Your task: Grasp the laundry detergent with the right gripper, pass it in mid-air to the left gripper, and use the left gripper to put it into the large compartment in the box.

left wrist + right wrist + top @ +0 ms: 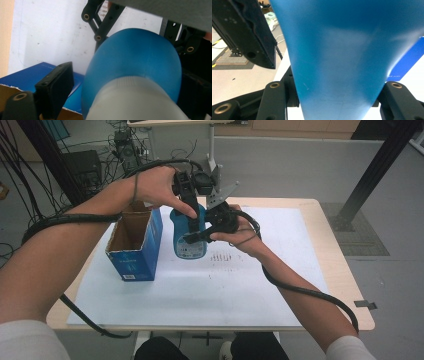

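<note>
Blue bottle (189, 237) held above desk (310, 220), just right of open box (135, 245). Long axis near upright, white cap end (135, 100) at left gripper (187, 195). Left gripper jaws clamp bottle top; right gripper (202, 234) jaws clamp bottle's lower body from right. Box lies left of bottle, nearer left hand.

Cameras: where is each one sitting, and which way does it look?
High view: sits above the person's side, looks forward and down on the table; both forearms, the left gripper and the right gripper show, holding a blue bottle beside an open blue box.
Left gripper view: rides the left gripper, looks down along the bottle; its own black jaws show.
Right gripper view: rides the right gripper, looks along its jaws at the bottle.
Shared: all three show the bottle and the box.
</note>
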A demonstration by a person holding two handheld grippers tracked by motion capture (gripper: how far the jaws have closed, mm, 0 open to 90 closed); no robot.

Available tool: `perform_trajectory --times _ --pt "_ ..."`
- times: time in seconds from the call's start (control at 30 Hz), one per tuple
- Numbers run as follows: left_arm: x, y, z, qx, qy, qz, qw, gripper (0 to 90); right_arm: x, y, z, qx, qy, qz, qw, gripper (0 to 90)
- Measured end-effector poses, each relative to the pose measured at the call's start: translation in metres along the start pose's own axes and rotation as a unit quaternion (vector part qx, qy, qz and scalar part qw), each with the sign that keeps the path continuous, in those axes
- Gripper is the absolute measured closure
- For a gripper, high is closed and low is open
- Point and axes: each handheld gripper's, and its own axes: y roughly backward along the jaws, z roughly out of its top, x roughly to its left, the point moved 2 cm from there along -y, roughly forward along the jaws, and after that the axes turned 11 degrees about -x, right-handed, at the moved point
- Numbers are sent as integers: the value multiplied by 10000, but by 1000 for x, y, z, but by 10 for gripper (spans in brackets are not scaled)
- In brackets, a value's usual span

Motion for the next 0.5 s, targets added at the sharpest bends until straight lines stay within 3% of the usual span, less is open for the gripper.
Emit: perform_trajectory --times 0.17,0.5 --pt "-1 0 0 -38 -7 -50 10000 199 -1 0 -1 -65 127 26 9999 452" --pt "-3 -1 2 -26 -61 -162 9998 332 2 2 -1 -30 42 36 10000 452"
